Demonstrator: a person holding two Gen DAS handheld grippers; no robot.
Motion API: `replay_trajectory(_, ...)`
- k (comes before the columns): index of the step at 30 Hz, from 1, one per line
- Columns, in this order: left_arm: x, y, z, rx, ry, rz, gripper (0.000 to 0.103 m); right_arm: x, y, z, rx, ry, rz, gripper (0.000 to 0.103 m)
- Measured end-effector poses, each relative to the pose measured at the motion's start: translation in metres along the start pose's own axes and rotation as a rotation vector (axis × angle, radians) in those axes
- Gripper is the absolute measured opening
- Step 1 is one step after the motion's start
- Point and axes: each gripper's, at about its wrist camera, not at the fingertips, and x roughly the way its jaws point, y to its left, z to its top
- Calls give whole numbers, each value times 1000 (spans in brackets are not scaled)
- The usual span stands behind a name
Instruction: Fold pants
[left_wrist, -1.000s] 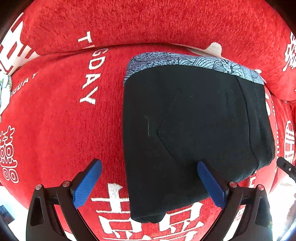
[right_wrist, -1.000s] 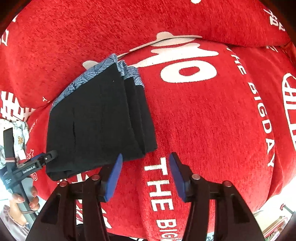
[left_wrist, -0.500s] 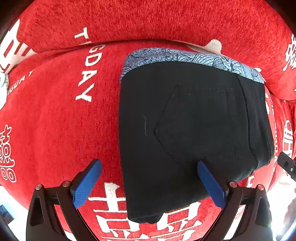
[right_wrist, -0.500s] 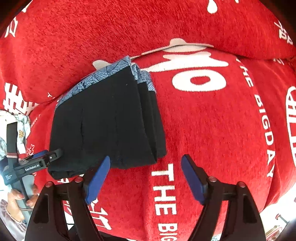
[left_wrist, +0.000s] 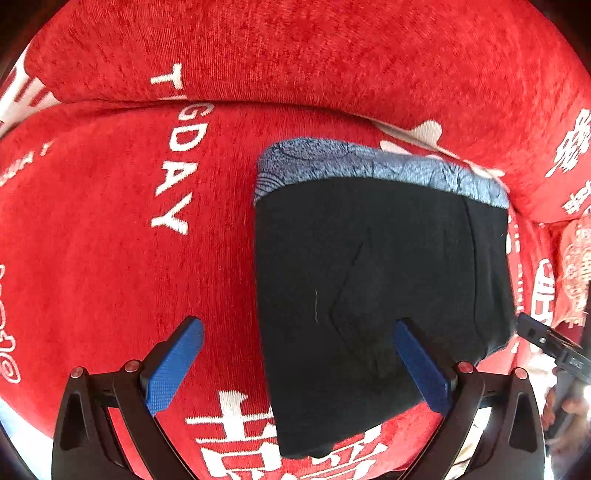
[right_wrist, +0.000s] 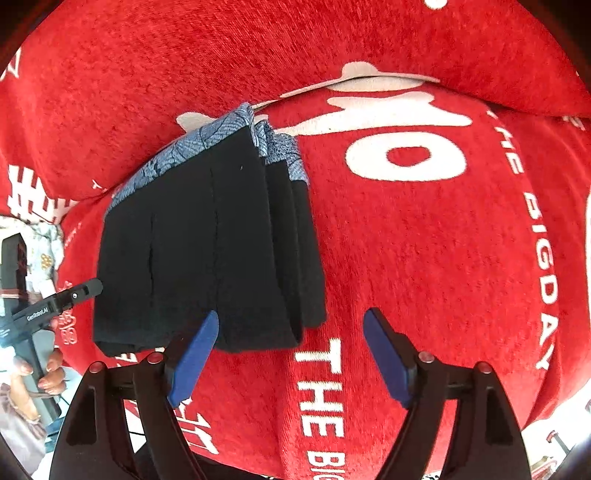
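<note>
The black pants (left_wrist: 369, 288) are seen folded into a compact stack on the red cover (left_wrist: 110, 277), patterned waistband far. Left gripper (left_wrist: 299, 362) and right gripper (right_wrist: 290, 354) are both spread apart, nothing clamped. The stepped layers at the right could get dragged loose by a pad. The underside folds can't be made out.
</note>
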Motion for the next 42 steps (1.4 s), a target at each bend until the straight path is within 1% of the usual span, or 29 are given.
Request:
replay_trajectory(2,3,6,3,2,19,-57,103,6,-1,9,-23,24,43,83)
replay_trajectory(6,13,15,7,16,59,-118,103,22,-8,28,-59,73,120,83)
replay_trajectory(10,30,14,17,22,89,-208,103,40,-24,47,-10,90,230,83)
replay_trajectory(13,45,3,20,41,104,-243,103,56,-29,58,3,115,333,83)
replay_trajectory(14,50,-1,21,56,107,-253,103,59,-29,61,-5,122,351,83)
replay_trajectory(16,57,-9,22,90,101,-242,103,67,-26,68,-44,139,374,82)
replay_trajectory(18,58,-15,22,121,77,-228,103,72,-23,72,-68,147,386,80)
replay_trajectory(19,58,-17,23,122,71,-223,103,76,-25,73,-66,152,398,80)
replay_trajectory(21,60,-18,24,94,61,-213,103,80,-27,74,-42,154,415,79)
replay_trajectory(24,60,-19,26,83,65,-204,103,81,-25,74,-44,163,400,75)
replay_trajectory(25,59,-18,26,74,66,-203,103,80,-25,74,-37,173,409,68)
replay_trajectory(26,56,-15,25,68,67,-204,100,78,-24,74,-27,178,420,61)
replay_trajectory(27,54,-18,25,65,60,-211,92,76,-23,74,-27,181,429,58)
replay_trajectory(28,48,-19,24,66,43,-212,89,71,-20,73,-29,180,434,52)
replay_trajectory(29,41,-17,21,74,29,-214,80,67,-17,72,-29,175,438,49)
replay_trajectory(30,35,-18,18,84,16,-216,71,63,-14,72,-29,168,444,48)
replay_trajectory(33,17,-16,10,90,-8,-239,60,47,-13,70,-33,149,470,43)
replay_trajectory(36,-5,-14,-1,97,-22,-253,59,31,-3,63,-31,141,498,41)
replay_trajectory(38,-21,-7,-11,103,-29,-246,59,23,7,53,-28,150,521,39)
replay_trajectory(42,-52,16,-32,96,-57,-220,59,13,34,28,-39,168,554,39)
